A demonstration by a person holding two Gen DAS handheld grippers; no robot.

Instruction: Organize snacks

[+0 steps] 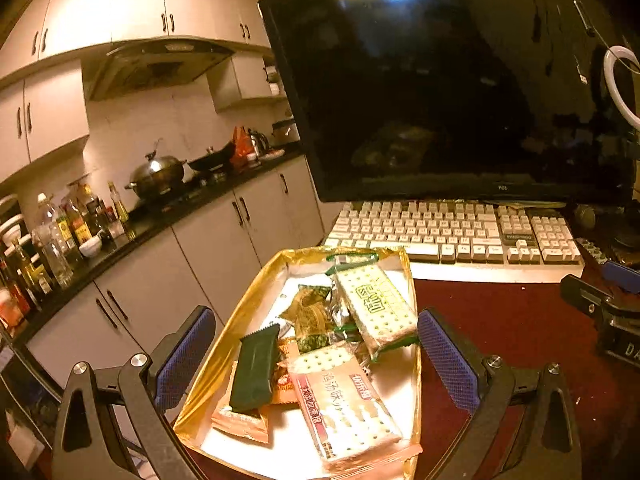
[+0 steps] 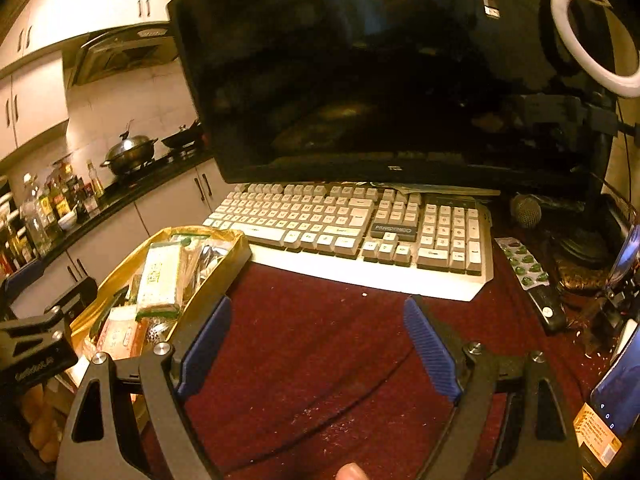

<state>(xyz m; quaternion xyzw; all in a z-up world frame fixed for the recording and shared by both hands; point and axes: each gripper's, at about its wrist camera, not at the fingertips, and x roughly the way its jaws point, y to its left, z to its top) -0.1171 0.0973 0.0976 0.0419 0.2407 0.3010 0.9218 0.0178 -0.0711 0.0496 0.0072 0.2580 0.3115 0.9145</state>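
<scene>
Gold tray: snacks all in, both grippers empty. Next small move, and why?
Probably nudge the gold tray inward: its left edge seems to overhang the red-covered table. The left gripper hangs open over the snack packets; the right gripper is open over bare cloth.

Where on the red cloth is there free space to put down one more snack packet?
The free patch is the red cloth between the gold tray and the pill strip, in front of the keyboard. The tray is crowded with snack packets; the far right edge is cluttered.
</scene>
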